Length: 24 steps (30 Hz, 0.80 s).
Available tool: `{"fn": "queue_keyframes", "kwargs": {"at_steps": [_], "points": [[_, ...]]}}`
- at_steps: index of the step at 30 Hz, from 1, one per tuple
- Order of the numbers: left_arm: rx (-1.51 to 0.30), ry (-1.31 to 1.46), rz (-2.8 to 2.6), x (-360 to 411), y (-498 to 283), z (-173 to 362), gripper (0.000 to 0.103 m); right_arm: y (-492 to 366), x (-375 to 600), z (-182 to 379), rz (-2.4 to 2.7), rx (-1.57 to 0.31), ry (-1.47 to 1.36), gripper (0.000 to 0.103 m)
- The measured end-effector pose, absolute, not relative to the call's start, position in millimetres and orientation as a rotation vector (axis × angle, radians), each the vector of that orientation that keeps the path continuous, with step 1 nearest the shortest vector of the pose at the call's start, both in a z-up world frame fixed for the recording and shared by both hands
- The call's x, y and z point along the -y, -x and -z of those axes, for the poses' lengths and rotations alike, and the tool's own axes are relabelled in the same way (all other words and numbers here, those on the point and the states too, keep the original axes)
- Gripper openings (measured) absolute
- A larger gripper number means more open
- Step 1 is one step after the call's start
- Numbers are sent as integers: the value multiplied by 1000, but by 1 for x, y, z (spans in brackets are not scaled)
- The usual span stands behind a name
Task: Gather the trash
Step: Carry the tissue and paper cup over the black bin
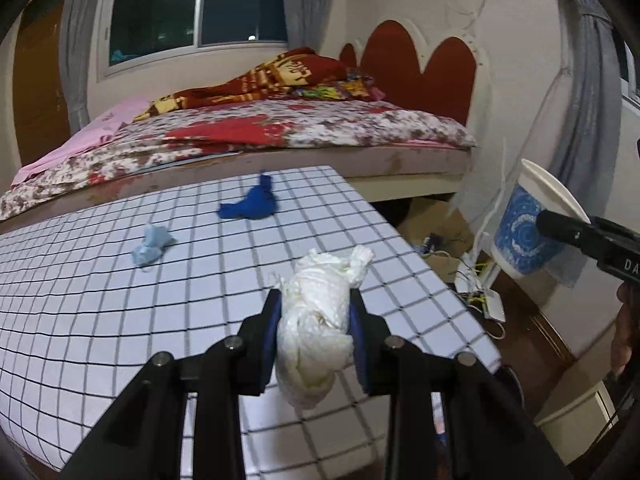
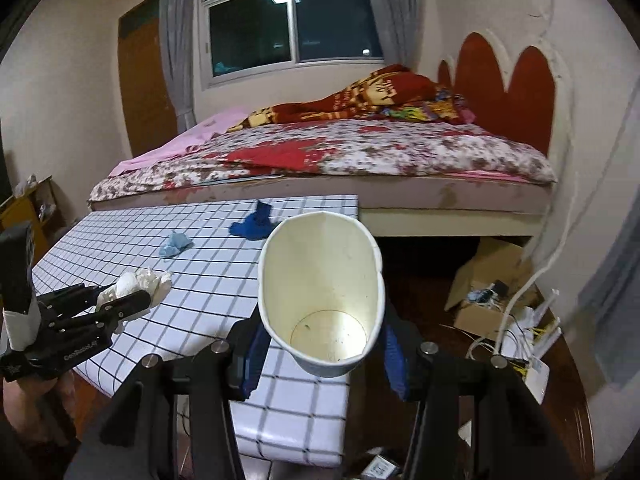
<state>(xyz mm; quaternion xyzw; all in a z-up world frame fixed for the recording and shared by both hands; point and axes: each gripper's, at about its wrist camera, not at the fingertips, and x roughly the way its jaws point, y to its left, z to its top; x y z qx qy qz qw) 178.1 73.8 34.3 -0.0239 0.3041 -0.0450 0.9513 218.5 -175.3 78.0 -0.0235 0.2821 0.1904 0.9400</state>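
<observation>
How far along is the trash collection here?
Nothing is in the paper cup yet. In hand: left gripper clamps a white wad, right gripper holds the cup. Left: dark blue scrap and light blue scrap on the checked table.

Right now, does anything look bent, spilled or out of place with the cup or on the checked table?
The paper cup in the right claw is squeezed out of round, its rim pinched into an oval. Two crumpled scraps are on the checked table: a light blue wad and a dark blue one. Nothing looks spilled.
</observation>
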Motion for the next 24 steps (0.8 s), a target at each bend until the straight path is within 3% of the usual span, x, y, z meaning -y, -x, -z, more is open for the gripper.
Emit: {"fn": "queue_keyframes", "kwargs": {"at_steps": [24], "points": [[-662, -10, 328, 91, -130, -1, 33, -141, 321, -15, -237, -658, -16, 52]]}}
